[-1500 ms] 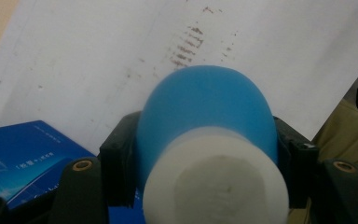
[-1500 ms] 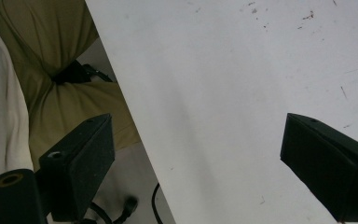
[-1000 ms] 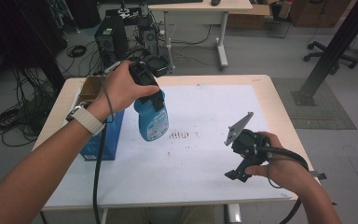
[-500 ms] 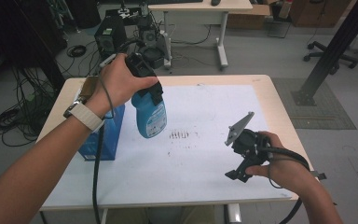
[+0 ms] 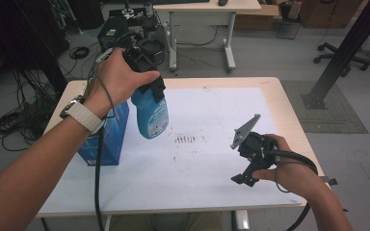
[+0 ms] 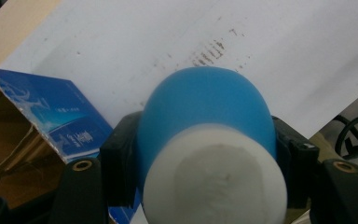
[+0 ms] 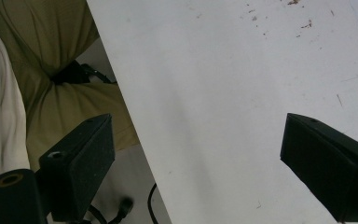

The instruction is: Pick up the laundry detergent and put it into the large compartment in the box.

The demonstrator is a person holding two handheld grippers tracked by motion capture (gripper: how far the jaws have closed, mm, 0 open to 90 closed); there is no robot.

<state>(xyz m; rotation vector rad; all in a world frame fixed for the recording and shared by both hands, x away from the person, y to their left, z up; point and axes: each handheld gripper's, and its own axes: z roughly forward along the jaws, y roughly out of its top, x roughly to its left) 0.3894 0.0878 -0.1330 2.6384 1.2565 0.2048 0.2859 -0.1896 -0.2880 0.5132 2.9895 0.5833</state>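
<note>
No text can be read

Left gripper (image 5: 150, 91) is pointing down, its fingers (image 6: 116, 172) clamping the blue bottle (image 5: 151, 109) between them. Right gripper (image 5: 245, 161) is resting low, fingers (image 7: 81, 158) standing wide apart, gripping nothing.

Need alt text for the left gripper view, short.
The left gripper is shut on a blue bottle with a white cap, seen cap-end on between the two black jaws. Below lie a white table sheet with dark marks and an open blue box at left.
</note>
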